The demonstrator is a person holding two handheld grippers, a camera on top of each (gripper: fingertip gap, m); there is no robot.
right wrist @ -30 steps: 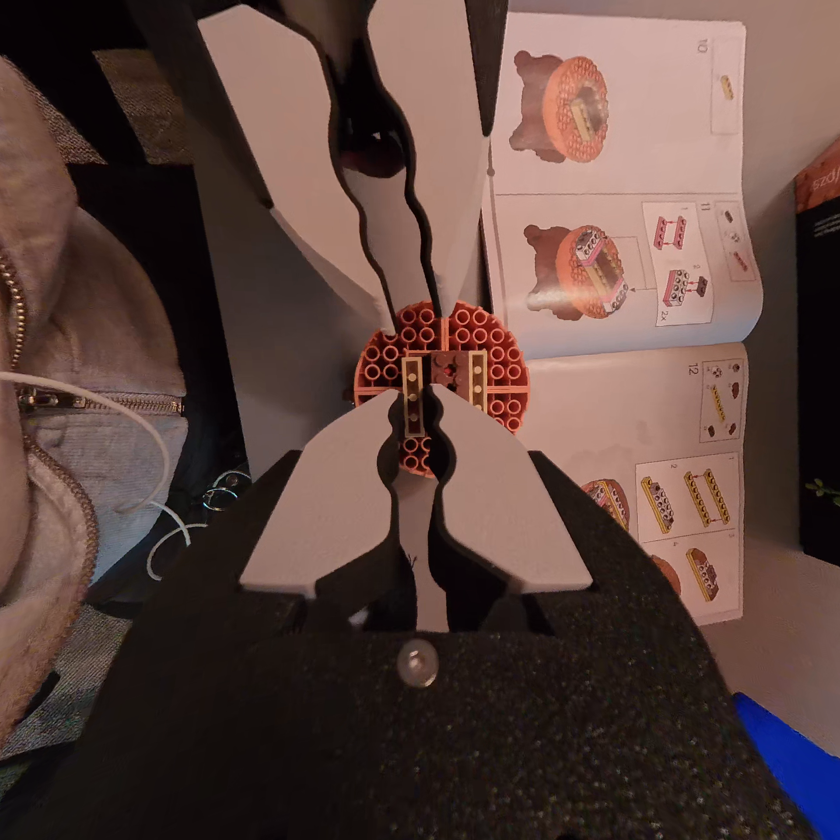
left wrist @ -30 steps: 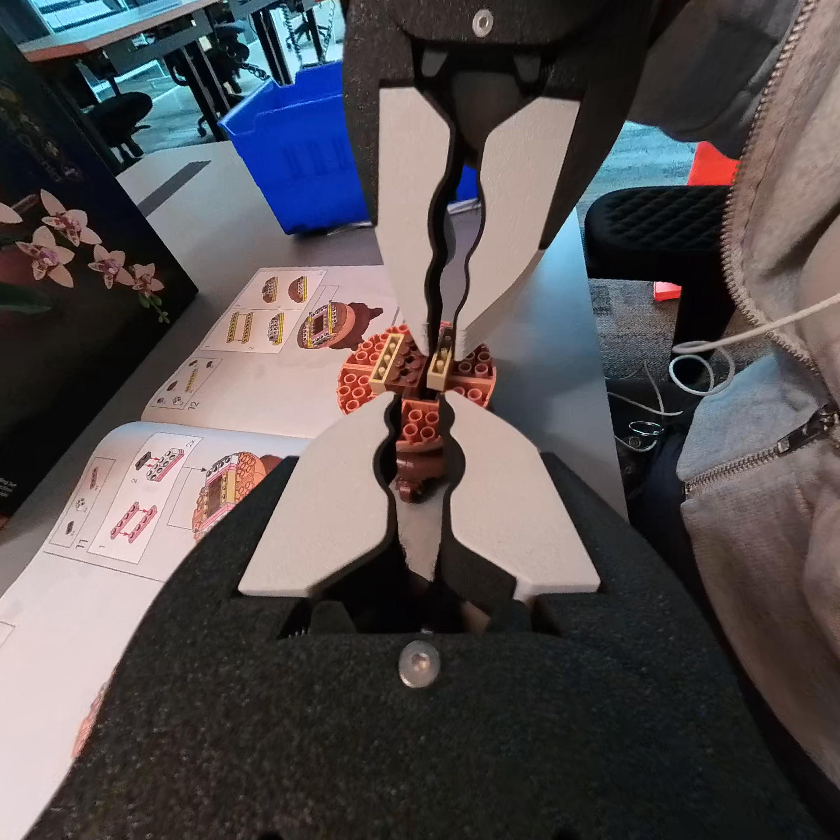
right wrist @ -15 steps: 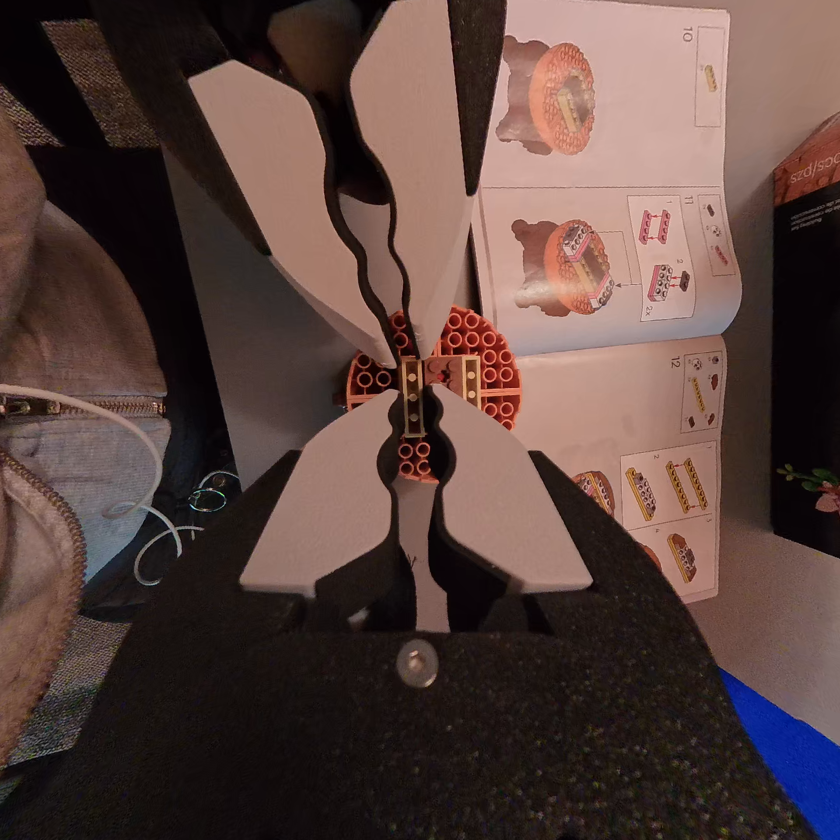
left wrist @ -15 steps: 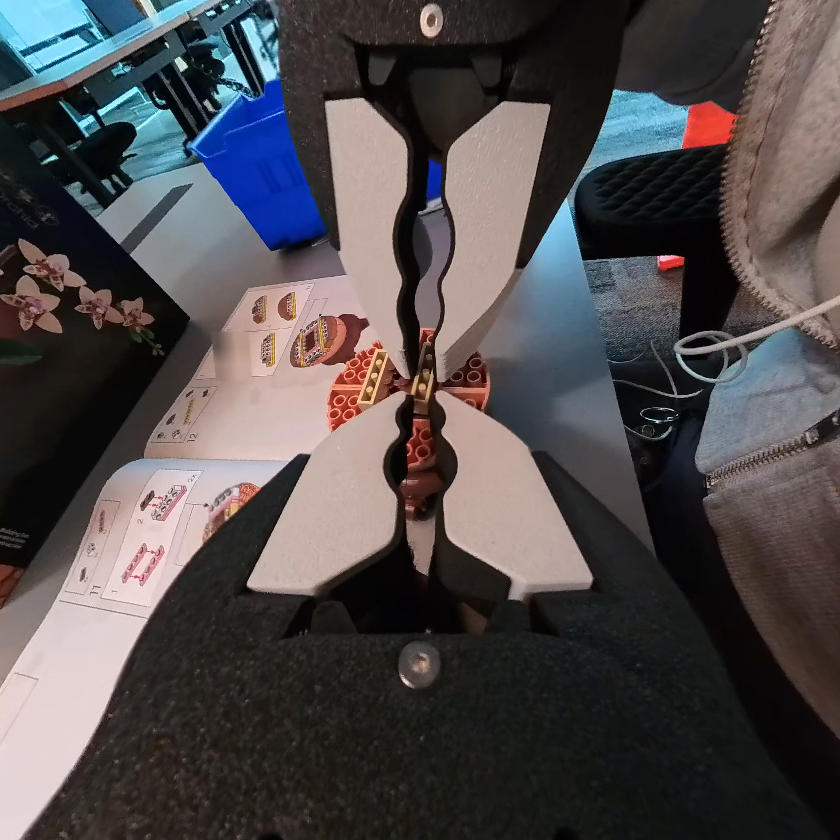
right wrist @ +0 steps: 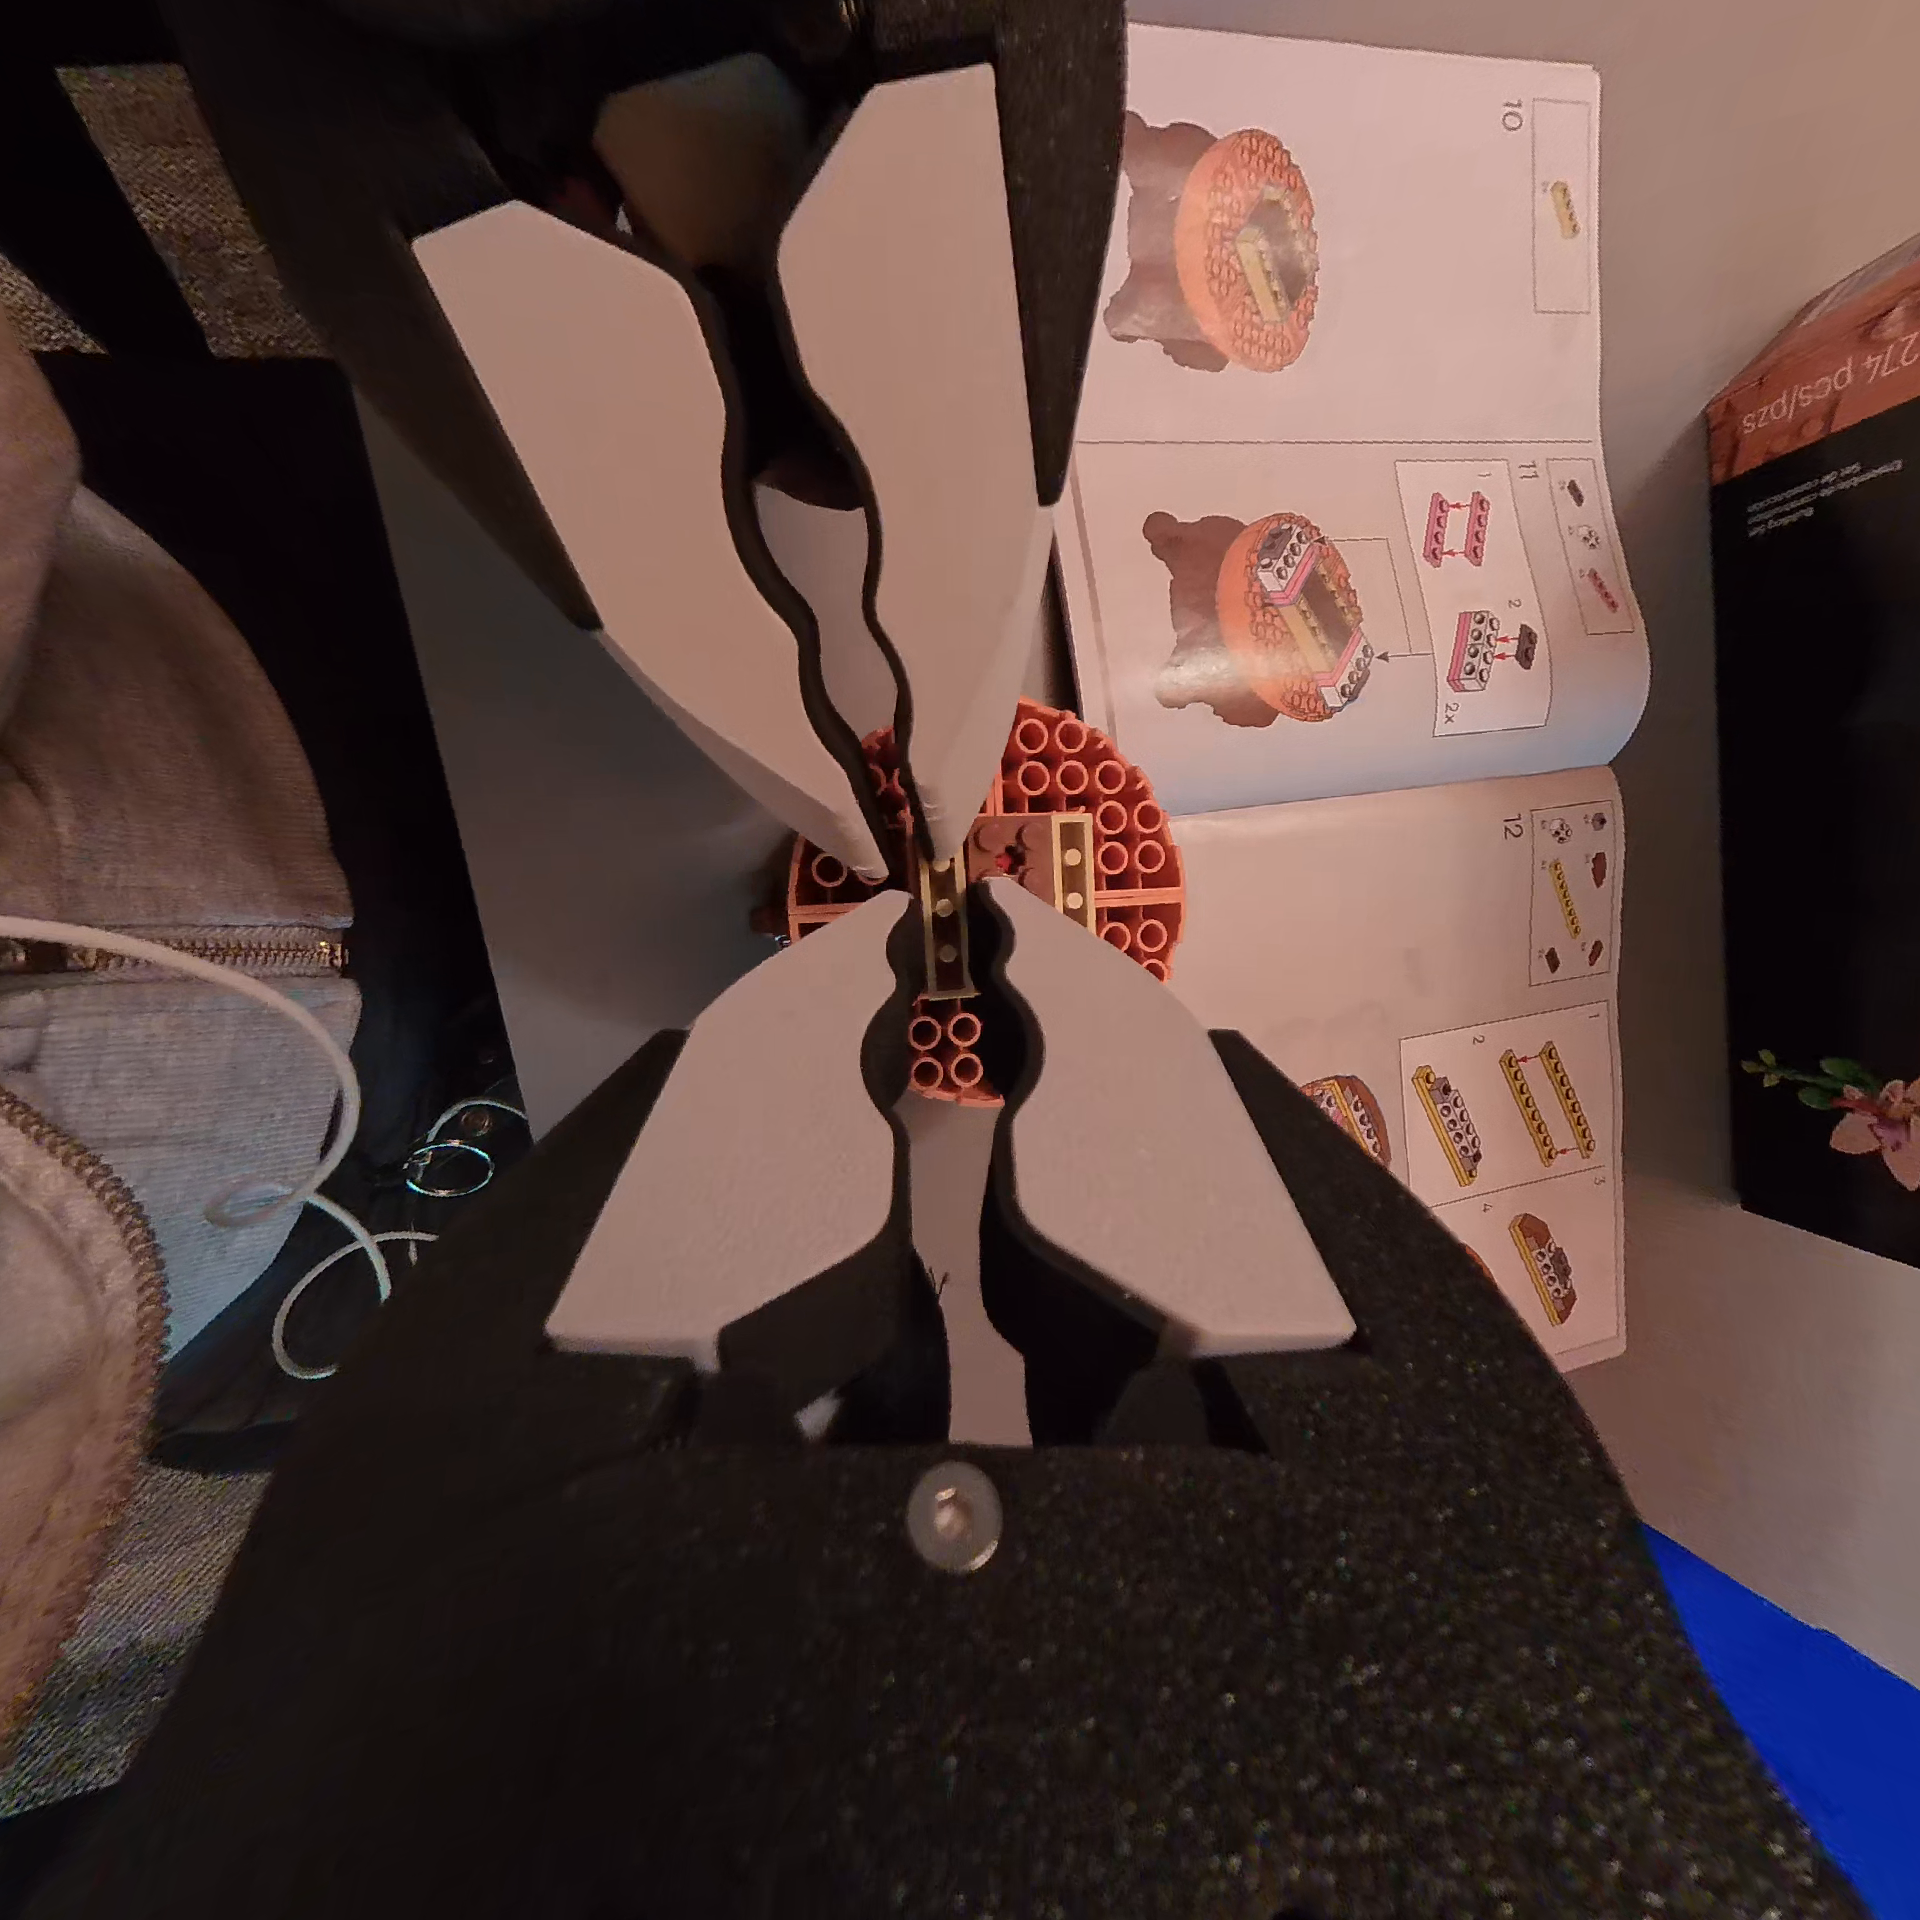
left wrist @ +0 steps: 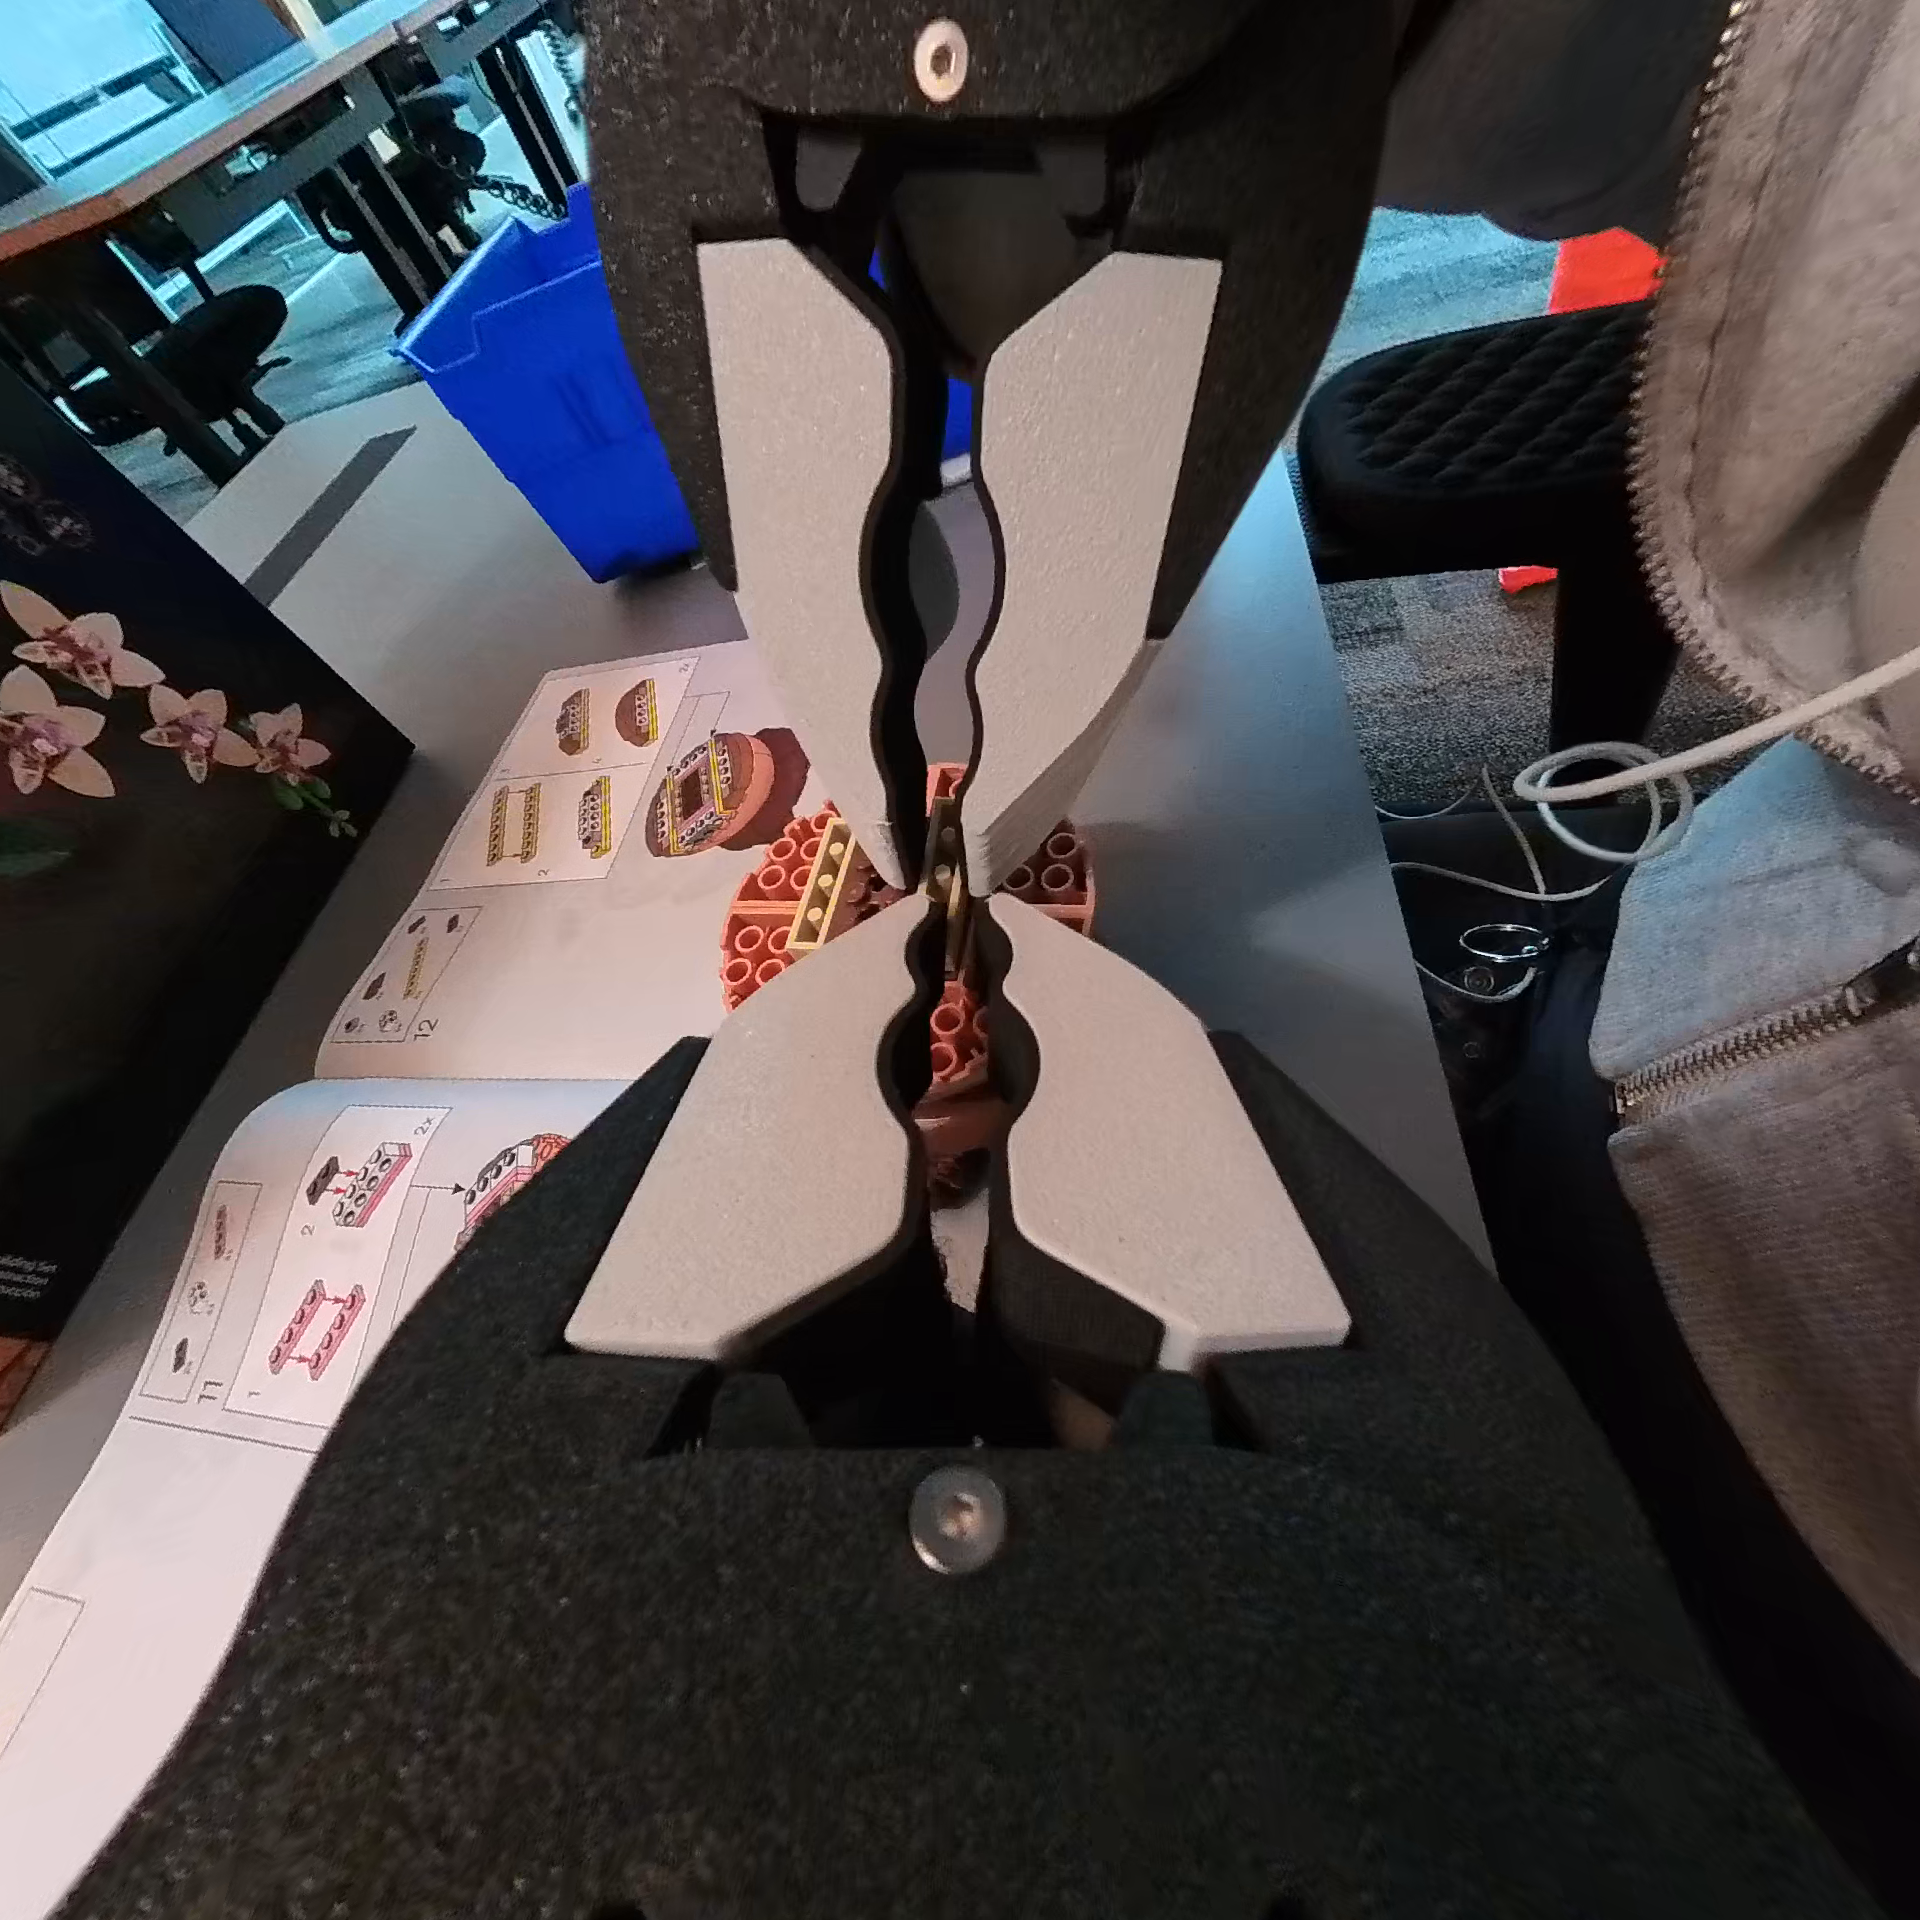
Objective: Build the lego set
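Both your grippers closed in tip to tip since a second ago. Your left gripper (left wrist: 948,914) and right gripper (right wrist: 940,914) each pinched the same tan plate (right wrist: 943,930), on the round terracotta lego base (right wrist: 1091,810) over the instruction booklet (right wrist: 1351,582). Fingers hid most of the base; its underside was unreadable.

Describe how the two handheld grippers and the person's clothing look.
Each gripper, left and right, has a black, grainy-textured body with a silver screw at its centre. The jaws are light grey, flat, with wavy black-lined inner edges. The person wears a grey fleece jacket with a metal zip.
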